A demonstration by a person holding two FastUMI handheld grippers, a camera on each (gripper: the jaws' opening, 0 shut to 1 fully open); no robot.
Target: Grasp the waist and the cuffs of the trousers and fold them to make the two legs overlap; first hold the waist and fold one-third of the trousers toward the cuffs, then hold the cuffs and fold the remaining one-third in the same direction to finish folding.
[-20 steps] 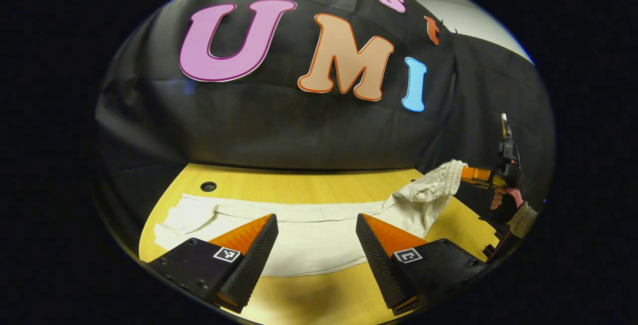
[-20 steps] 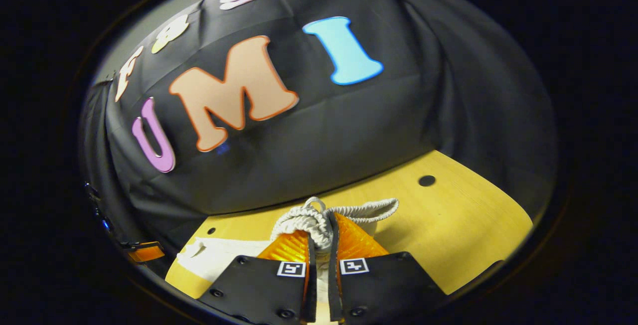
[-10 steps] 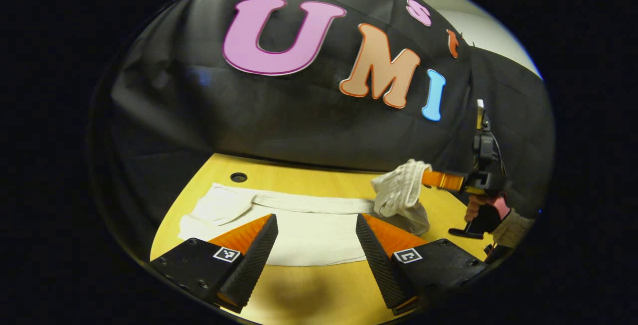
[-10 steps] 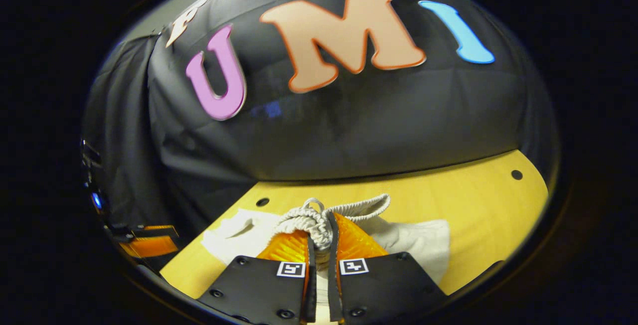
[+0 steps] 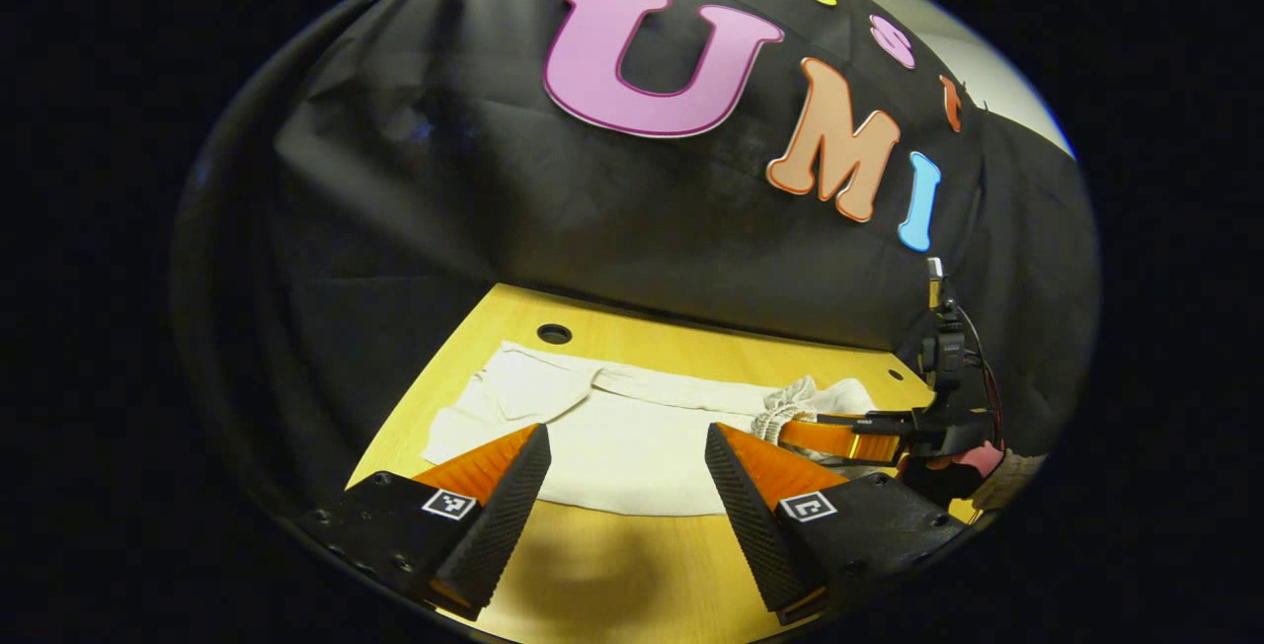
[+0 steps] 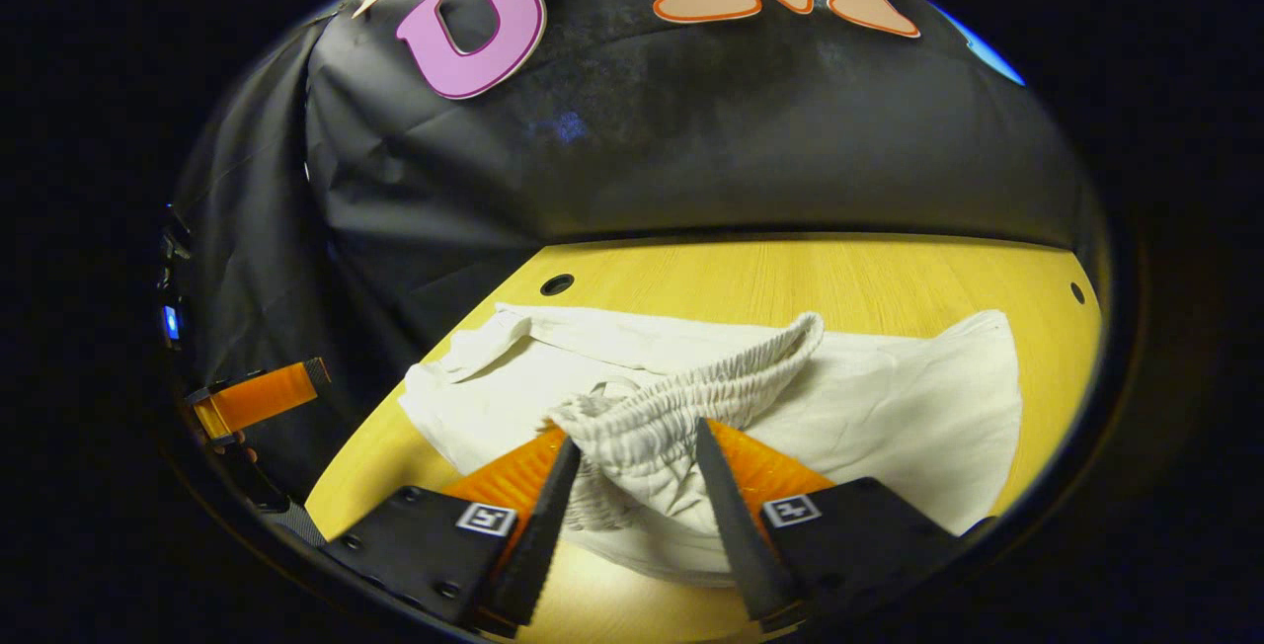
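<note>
White trousers [image 5: 632,407] lie along a yellow table [image 5: 612,565], with their legs stacked. In the right gripper view the gathered elastic waist [image 6: 711,392] rests on top of the trousers [image 6: 889,417], folded over toward the cuffs [image 6: 474,348]. My right gripper [image 6: 637,437] is open, its fingers parted on either side of the waist bunch. The left gripper view shows that right gripper [image 5: 795,430] low over the cloth beside the waist [image 5: 785,410]. My left gripper [image 5: 625,432] hangs open above the trousers' near edge, holding nothing.
The table [image 6: 790,279] has small round holes [image 5: 554,334] [image 6: 557,284] near its back edge, against the black cloth wall. A hand [image 5: 973,461] holds the right gripper at the right side. My left gripper [image 6: 262,397] shows at the far left of the right gripper view.
The right gripper carried the waist leftward over the trousers, lowered it onto the cloth and opened its fingers. The left gripper stayed open and its view swung to the left.
</note>
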